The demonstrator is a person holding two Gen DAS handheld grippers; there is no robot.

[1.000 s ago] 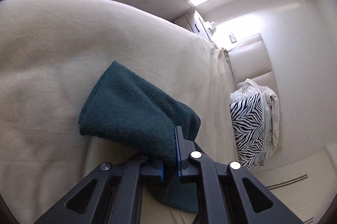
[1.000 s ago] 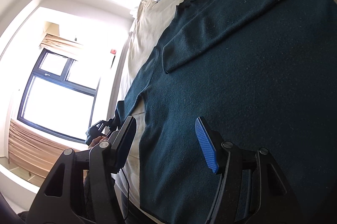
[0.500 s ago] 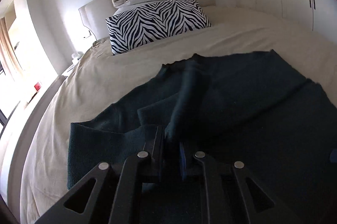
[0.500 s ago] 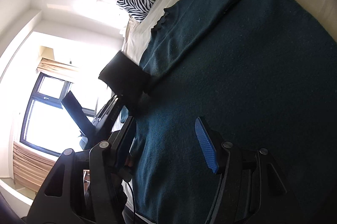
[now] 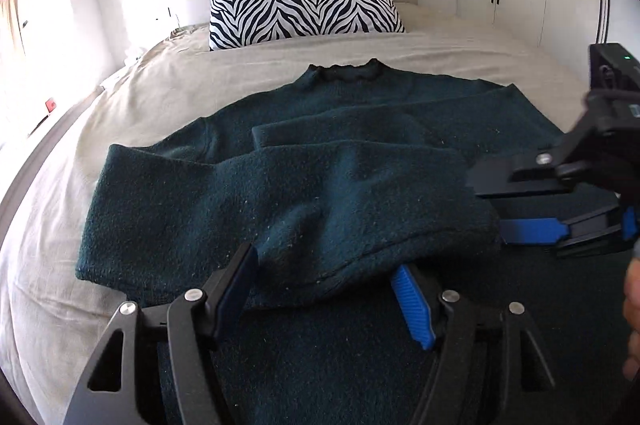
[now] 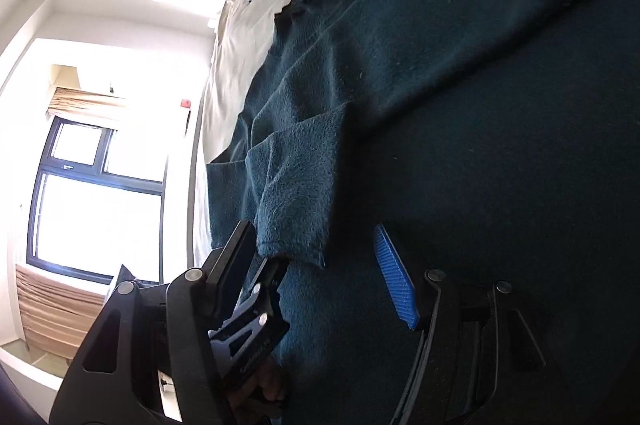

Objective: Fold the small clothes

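A dark teal, fuzzy knit sweater (image 5: 360,129) lies spread face-up on the cream-sheeted bed (image 5: 168,81), its ruffled collar toward the zebra-striped pillow (image 5: 304,7) at the headboard — a flat layout that suits folding. Both sleeves are already laid across the chest: the far one flat and narrow, the near left sleeve (image 5: 280,209) in a thick, puffy band over the body, its cuff end reaching toward the sweater's right side. That placement reads as the sleeve-in stage of the fold, with the body itself not yet folded. The left gripper (image 5: 324,285) sits low at the sleeve's near edge, its jaws opening; the black pad and the blue ribbed pad stand apart on either side of the sleeve hem, and neither looks pressed into the knit, so the sleeve seems to be let go rather than held. The right gripper (image 6: 316,269) hovers over the sweater's body just by the cuff (image 6: 292,245) — jaws parting a little, roughly half spread, with nothing clamped between them, though the left pad is close beside the cuff.
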